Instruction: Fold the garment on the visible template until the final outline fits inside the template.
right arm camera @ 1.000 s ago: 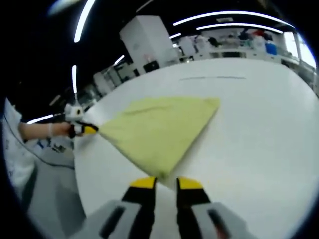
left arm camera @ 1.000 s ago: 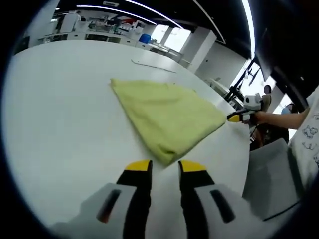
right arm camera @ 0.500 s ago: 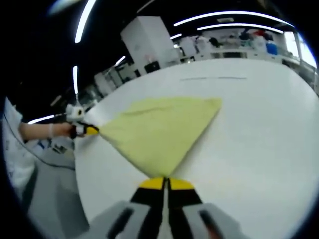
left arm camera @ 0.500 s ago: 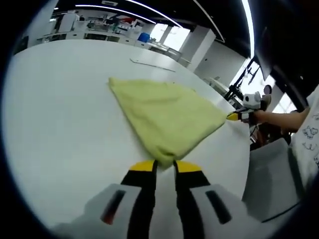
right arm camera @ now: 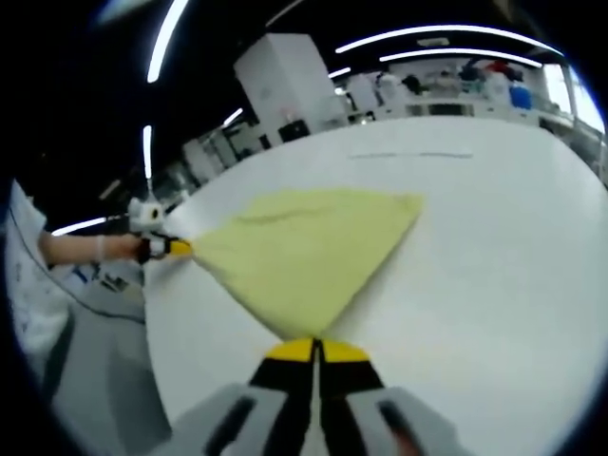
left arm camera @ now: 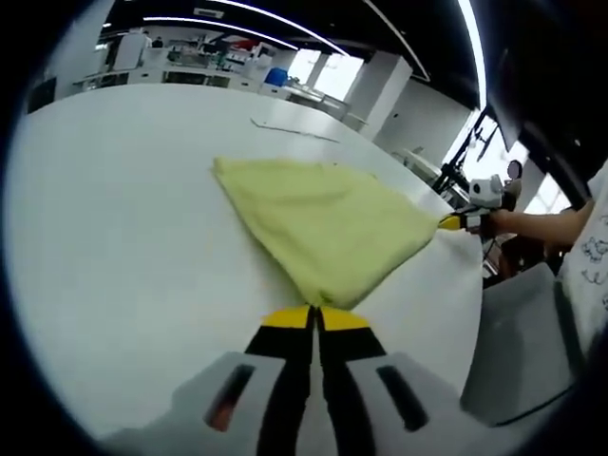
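On white table: yellow garment stretched lengthwise between left tongs and right tongs, each pinching a corner.

1. White table bare all round the yellow garment; wide free room to the sides and beyond it.
2. Left gripper pinched on the near corner, right gripper on the adjacent corner; cloth spread betw. them is the only thing in the way on the top.
3. Thin dark line on table past garment, flat.
4. Benches w/ clutter well beyond table edge.
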Available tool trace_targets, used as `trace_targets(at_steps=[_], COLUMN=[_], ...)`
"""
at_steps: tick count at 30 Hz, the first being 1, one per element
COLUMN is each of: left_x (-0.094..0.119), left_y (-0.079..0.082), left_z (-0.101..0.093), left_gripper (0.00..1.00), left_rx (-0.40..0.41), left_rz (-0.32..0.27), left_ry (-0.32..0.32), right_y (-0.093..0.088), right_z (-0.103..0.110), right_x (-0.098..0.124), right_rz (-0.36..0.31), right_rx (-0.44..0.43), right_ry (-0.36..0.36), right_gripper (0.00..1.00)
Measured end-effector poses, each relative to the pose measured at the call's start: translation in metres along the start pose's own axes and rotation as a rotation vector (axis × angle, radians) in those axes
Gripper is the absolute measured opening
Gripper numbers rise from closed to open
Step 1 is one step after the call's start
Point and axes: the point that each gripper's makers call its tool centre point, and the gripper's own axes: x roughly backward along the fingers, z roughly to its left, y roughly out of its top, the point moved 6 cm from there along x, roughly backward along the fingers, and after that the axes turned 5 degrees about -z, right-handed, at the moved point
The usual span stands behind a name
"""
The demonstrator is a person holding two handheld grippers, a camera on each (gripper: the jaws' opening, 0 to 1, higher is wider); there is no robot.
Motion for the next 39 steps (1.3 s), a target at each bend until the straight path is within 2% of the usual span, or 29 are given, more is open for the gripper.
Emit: trace_targets(at_steps=[4, 13, 16, 19, 22, 31, 39], left_x=[0.003, 0.006, 0.008, 0.009, 0.014, 0.021, 0.021], left_y=[0.003, 0.005, 0.003, -0.002, -0.008, -0.018, -0.019], left_z=[0.000, -0.006, -0.009, -0.011, -0.015, -0.019, -0.020], left_gripper=[0.00, 0.00, 0.00, 0.00, 0.00, 0.00, 0.00], left_rx=[0.005, -0.003, -0.006, -0.020, -0.014, 0.002, 0.015], left_rz=[-0.007, -0.007, -0.006, 0.010, 0.024, 0.036, 0.039], left_ry=[-0.003, -0.013, -0.020, -0.027, -0.030, -0.022, -0.004], right_y=[0.001, 0.012, 0.015, 0.016, 0.006, -0.018, -0.021], right_z=[-0.002, 0.010, 0.013, 0.020, 0.023, 0.031, 0.029], right_x=[0.002, 0.015, 0.018, 0.020, 0.022, 0.024, 0.024], right_rz=[-0.004, -0.020, -0.025, -0.025, 0.010, 0.042, 0.040], right_rx=[0.026, 0.123, 0.179, 0.180, 0.192, 0.148, 0.107], right_ry=[0.009, 0.036, 0.040, 0.055, 0.069, 0.084, 0.083], right_gripper=[0.00, 0.00, 0.00, 0.00, 0.00, 0.00, 0.00])
